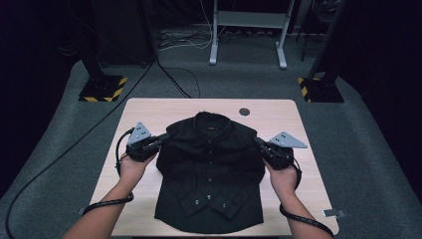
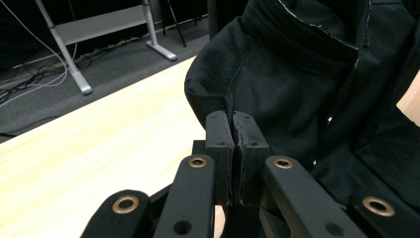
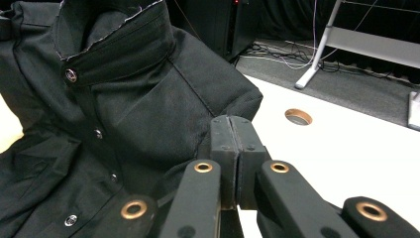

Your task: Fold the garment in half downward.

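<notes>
A black button-up shirt (image 1: 209, 164) lies front up in the middle of the light wooden table (image 1: 149, 112), collar away from me, with its sleeves folded across the lower front. My left gripper (image 1: 160, 139) is at the shirt's left shoulder (image 2: 233, 74). Its jaws are pressed together there (image 2: 232, 116), and the shoulder seam runs into the tips. My right gripper (image 1: 259, 144) mirrors it at the other shoulder (image 3: 218, 84), jaws shut at the shoulder corner (image 3: 231, 120). Both point nearly level and inward.
A round cable hole (image 1: 244, 111) sits in the table near the far edge, right of the collar (image 3: 298, 117). Beyond the table are a white desk frame (image 1: 249, 30), floor cables and two stand bases with yellow-black tape (image 1: 102, 88). Bare wood flanks the shirt.
</notes>
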`<control>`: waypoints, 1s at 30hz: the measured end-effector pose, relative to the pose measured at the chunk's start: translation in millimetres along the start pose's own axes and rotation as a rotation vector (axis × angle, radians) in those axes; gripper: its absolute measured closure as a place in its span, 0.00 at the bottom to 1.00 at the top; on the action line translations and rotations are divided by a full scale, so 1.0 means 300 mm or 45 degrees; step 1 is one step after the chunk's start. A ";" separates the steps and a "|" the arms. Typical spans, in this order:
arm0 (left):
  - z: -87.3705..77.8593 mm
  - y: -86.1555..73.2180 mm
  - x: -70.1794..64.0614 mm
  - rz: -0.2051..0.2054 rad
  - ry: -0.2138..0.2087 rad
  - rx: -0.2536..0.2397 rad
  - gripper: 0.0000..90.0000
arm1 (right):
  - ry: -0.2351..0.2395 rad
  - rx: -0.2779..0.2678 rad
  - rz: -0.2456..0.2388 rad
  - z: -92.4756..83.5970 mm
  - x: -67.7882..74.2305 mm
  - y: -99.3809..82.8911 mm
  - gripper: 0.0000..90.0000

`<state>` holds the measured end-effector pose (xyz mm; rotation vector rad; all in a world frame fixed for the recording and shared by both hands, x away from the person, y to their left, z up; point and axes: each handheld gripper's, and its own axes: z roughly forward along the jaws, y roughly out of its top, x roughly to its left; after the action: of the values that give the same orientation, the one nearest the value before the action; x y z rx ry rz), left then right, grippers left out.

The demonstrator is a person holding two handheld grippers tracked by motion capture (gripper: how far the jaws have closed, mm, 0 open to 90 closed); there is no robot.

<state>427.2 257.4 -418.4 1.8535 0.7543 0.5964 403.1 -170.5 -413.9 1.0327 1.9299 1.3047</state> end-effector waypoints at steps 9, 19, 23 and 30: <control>-0.009 -0.004 -0.013 0.005 -0.012 0.002 0.96 | 0.015 -0.003 0.015 -0.023 0.000 -0.011 1.00; -0.024 -0.014 -0.028 0.005 -0.028 -0.007 0.96 | 0.028 -0.012 0.026 -0.043 0.007 -0.026 1.00; -0.034 -0.019 -0.032 0.004 -0.033 -0.013 0.96 | 0.030 -0.015 0.030 -0.053 0.009 -0.035 1.00; -0.048 -0.030 -0.039 0.004 -0.037 -0.019 0.96 | 0.037 -0.017 0.031 -0.072 0.018 -0.048 1.00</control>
<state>407.2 260.3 -422.0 1.8461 0.7263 0.5743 379.0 -179.4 -420.1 1.0385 1.9332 1.3517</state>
